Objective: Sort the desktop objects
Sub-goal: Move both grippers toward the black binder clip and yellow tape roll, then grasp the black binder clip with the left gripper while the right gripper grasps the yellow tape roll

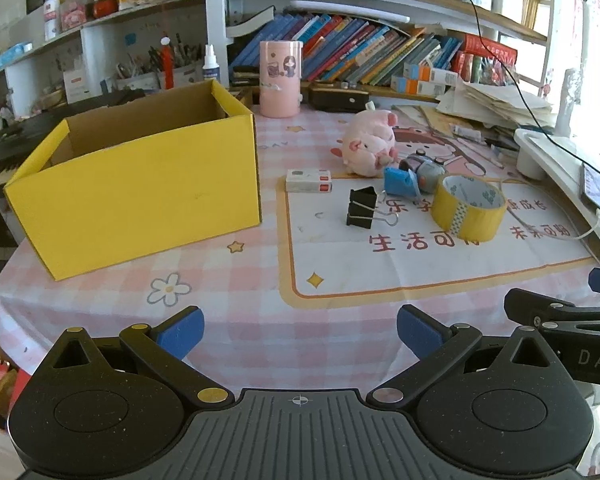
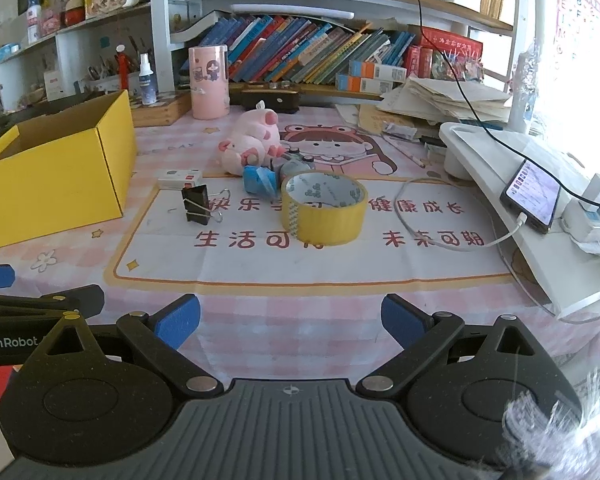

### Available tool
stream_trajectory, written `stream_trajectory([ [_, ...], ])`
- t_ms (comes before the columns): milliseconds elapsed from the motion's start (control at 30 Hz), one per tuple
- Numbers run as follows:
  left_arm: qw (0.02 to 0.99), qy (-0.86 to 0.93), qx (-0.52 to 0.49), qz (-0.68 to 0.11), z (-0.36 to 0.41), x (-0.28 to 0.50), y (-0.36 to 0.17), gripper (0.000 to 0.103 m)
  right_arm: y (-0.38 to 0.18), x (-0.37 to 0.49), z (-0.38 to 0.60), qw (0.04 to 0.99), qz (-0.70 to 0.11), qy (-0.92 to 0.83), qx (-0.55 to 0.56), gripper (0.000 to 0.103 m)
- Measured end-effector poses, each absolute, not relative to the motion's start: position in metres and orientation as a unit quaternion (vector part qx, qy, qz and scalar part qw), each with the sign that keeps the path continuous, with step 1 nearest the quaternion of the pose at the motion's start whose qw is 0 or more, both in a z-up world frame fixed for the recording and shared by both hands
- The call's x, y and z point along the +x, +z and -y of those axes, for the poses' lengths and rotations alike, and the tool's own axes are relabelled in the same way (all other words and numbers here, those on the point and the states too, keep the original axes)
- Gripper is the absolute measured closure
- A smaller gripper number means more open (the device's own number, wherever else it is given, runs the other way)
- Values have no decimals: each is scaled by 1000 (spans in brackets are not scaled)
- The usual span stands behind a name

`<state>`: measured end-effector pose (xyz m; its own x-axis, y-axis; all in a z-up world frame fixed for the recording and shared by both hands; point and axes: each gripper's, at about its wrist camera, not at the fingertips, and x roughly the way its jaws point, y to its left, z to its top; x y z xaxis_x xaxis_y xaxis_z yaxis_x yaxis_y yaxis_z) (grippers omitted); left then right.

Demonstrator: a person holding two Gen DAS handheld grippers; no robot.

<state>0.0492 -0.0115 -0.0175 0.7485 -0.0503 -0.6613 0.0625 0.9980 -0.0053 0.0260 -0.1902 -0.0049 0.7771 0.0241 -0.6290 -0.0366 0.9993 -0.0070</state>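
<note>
An open yellow cardboard box (image 1: 140,188) (image 2: 56,176) stands on the left of the pink checked table. On the mat lie a black binder clip (image 1: 362,208) (image 2: 197,204), a yellow tape roll (image 1: 469,207) (image 2: 324,208), a small white box (image 1: 309,181) (image 2: 179,179), a blue object (image 1: 400,181) (image 2: 258,179), a grey toy (image 1: 426,168) and a pink plush pig (image 1: 370,142) (image 2: 252,140). My left gripper (image 1: 300,330) is open and empty near the front edge. My right gripper (image 2: 290,318) is open and empty beside it.
A pink cylinder holder (image 1: 280,78) (image 2: 209,82) stands at the back. Bookshelves rise behind it. A white stand (image 2: 500,184) with a phone (image 2: 532,196), cables and paper stacks fills the right side.
</note>
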Motion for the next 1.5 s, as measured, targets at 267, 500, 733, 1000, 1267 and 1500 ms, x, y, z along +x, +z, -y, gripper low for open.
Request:
stream_trajectory([
  [267,932,-27,6,-361,17,66,-19,0,-5,45,195,940,-340,22,-11,5],
  [500,930,-25,2,-366,27,81,-20,0,-5,62,205,939,-343,28,-13,5],
  [733,927,-19,-7,-374,39,97,-21,0,-5,81,218,937,-347,35,-17,5],
  [1000,923,-2,-20,-383,51,114,-23,0,-5,107,230,934,-352,55,-25,5],
  [1267,921,29,-28,-388,60,130,-24,1,-9,137,239,929,-358,86,-30,5],
  [1500,918,56,-35,-391,65,142,-26,0,-13,163,245,924,-364,112,-35,5],
])
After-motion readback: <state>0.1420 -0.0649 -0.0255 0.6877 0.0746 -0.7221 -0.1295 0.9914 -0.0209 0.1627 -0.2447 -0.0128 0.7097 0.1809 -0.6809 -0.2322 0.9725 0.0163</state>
